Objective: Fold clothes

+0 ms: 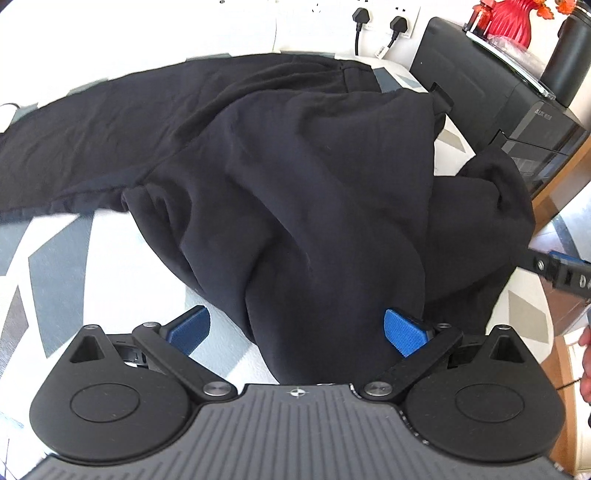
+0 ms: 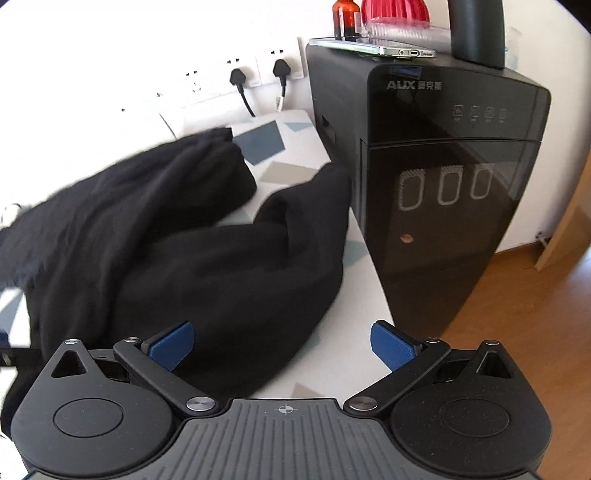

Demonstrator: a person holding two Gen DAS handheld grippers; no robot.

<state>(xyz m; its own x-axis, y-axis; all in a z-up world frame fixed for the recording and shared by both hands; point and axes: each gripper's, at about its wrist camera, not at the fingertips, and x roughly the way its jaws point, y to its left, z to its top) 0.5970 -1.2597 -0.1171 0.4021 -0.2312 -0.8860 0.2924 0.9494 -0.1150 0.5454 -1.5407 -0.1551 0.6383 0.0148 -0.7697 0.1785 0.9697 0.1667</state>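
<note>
Patterned surface [image 1: 59, 266] under rumpled black garment [image 1: 295, 192], left gripper [image 1: 295, 328] and right gripper [image 2: 282, 345] both spread wide, holding nothing, black AUX appliance [image 2: 443, 166] far right.

Both claws are spread wide, blue pads well apart. The left claw [image 1: 297, 328] points forward and low. The right claw [image 2: 282, 345] sits just beside it, a hand [image 1: 585, 363] behind it.

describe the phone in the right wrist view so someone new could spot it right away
Start at the tall black AUX appliance standing against the right edge of the patterned table. On its flat top, in front of the red vase, lies the phone. It is the only thin, flat, pale slab up there, with its port edge facing the camera, unlike the upright brown bottle and dark cylinder.
</note>
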